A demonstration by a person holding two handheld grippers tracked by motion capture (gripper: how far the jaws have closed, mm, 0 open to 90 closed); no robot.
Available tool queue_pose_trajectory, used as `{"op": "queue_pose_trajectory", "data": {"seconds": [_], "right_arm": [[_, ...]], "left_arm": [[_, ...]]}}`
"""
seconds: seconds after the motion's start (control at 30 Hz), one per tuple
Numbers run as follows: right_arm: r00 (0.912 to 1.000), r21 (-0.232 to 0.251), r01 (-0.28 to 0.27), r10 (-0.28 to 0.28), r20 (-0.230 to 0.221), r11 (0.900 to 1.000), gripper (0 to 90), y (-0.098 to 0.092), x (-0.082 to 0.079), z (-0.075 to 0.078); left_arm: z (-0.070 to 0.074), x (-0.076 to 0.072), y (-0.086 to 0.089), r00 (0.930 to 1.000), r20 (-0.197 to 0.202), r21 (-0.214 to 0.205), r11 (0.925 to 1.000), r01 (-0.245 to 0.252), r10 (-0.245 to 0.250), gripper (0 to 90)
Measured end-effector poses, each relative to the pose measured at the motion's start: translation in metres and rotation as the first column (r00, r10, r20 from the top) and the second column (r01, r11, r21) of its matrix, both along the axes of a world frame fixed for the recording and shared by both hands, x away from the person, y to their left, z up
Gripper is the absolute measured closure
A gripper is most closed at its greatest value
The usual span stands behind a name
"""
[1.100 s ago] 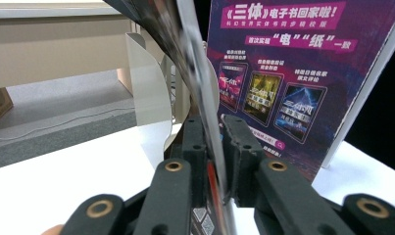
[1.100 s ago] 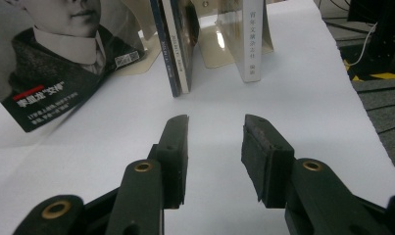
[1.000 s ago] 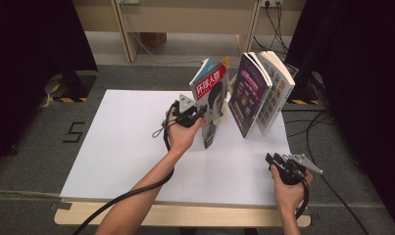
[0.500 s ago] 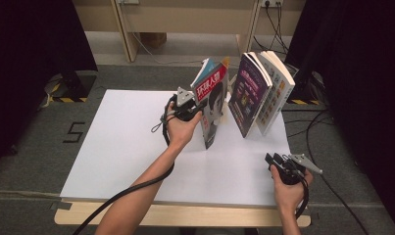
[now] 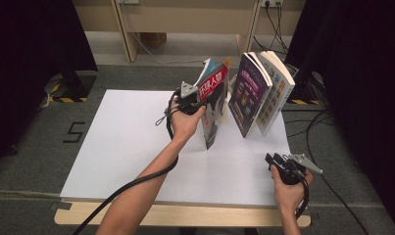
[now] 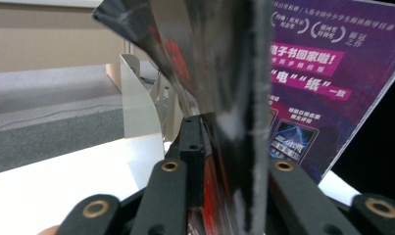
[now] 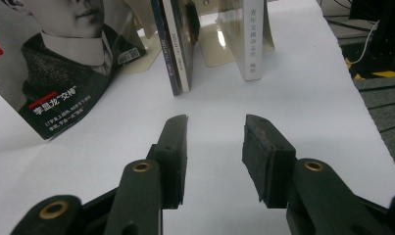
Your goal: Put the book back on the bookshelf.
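In the left gripper view the magazine (image 6: 224,98) stands so close that its cover is a blur, its top and bottom run past the picture's edges, and the purple book (image 6: 322,83) behind it is cut off at the top. In the high view the left gripper (image 5: 201,100) has its jaws hidden behind that magazine (image 5: 213,105). The right gripper view crops the books (image 7: 178,44) at the top, and their spine print is too small to read.

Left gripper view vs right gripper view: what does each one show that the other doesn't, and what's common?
Left gripper view: its own jaws clamped on the magazine's edge, with the purple book cover close behind. Right gripper view: the right gripper open over bare white table, plus a white book spine standing upright. Both: the magazine and a cream bookend.
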State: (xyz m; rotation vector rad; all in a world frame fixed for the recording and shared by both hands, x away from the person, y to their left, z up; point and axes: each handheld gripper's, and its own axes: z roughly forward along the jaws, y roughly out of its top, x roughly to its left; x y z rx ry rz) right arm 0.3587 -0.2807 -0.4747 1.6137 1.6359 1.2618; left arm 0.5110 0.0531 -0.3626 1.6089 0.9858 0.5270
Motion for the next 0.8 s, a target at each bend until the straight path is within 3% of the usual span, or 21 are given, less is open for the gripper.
{"op": "queue_pose_trajectory", "data": {"seconds": [0.2, 0.43, 0.47, 0.5, 0.6, 0.7, 0.8], "right_arm": [[1.0000, -0.002, -0.004, 0.004, -0.003, 1.0000, 62.1, 0.001, 0.001, -0.001], [1.0000, 0.005, -0.002, 0.002, -0.008, 1.0000, 62.1, 0.001, 0.001, -0.001], [1.0000, 0.003, -0.002, 0.002, -0.010, 1.0000, 62.1, 0.001, 0.001, -0.001], [1.0000, 0.003, -0.002, 0.002, -0.010, 1.0000, 62.1, 0.001, 0.001, -0.001], [1.0000, 0.003, -0.002, 0.002, -0.007, 1.0000, 62.1, 0.000, 0.001, -0.001], [1.0000, 0.004, -0.002, 0.002, -0.006, 1.0000, 62.1, 0.000, 0.001, -0.002], [1.0000, 0.004, -0.002, 0.002, -0.006, 1.0000, 62.1, 0.000, 0.001, -0.002]], "left_arm": [[0.004, 0.001, -0.002, 0.9988, -0.047, 0.002, 0.9999, 0.014, -0.014, 85.0], [0.010, -0.003, -0.007, 0.9994, -0.023, 0.013, 0.9996, 0.025, -0.025, 86.4], [0.013, -0.005, -0.008, 0.9997, 0.005, 0.026, 0.9994, 0.023, -0.023, 86.5], [0.013, -0.005, -0.008, 0.9997, 0.005, 0.026, 0.9994, 0.023, -0.023, 86.5], [0.020, -0.006, -0.007, 0.9983, 0.057, 0.028, 0.9996, 0.005, -0.007, 86.6], [0.022, -0.006, -0.007, 0.9968, 0.080, 0.022, 0.9997, -0.006, 0.004, 86.6], [0.026, -0.004, -0.008, 0.9909, 0.131, 0.036, 0.9987, -0.037, 0.032, 86.6]]}}
